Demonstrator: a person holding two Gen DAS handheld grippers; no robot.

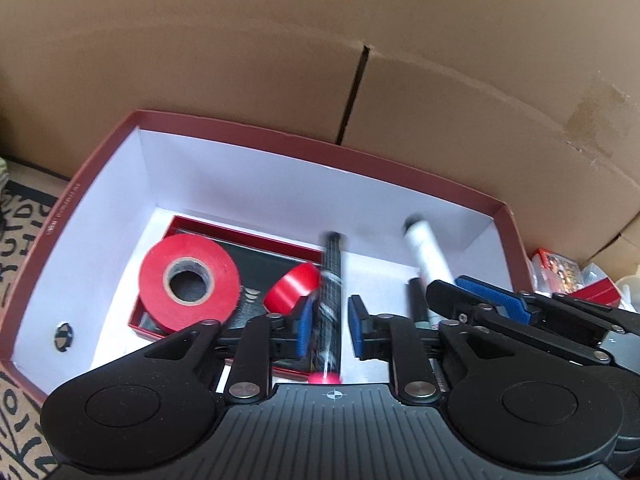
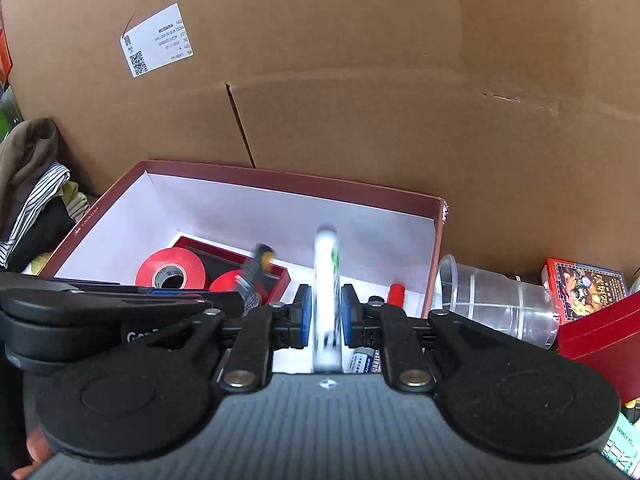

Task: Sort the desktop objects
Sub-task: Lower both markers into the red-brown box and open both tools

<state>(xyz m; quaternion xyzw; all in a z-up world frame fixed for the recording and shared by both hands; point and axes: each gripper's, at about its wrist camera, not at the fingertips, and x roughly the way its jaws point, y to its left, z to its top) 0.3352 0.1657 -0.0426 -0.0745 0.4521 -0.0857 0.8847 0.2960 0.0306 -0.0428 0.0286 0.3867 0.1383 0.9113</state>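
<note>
Cardboard wall behind, and against it a red box (image 1: pixel 516 240) with white lining, which looks to be the collecting bin for the desk clutter. Both hand-held grippers hang over its near edge, angled down into it.

Left gripper (image 1: pixel 328 326): jaws parted, dark pen (image 1: pixel 331 280) with a pink end lying loose in the gap, pads clear of it. Pen is blurred, likely dropping into the box.

Right gripper (image 2: pixel 325 316): jaws narrow, clamped on a white marker (image 2: pixel 326 280) held lengthwise over the box's right half, probably lined up so it lands flat beside the pens already there.

Along the box's left side: a red tape roll (image 1: pixel 188 280) and a smaller red roll (image 1: pixel 292 286) resting on a shallow red tray (image 1: pixel 248 230).

Outside the box's right wall, not yet sorted: a clear plastic cup (image 2: pixel 492 300) on its side, a card pack (image 2: pixel 584 288).
</note>
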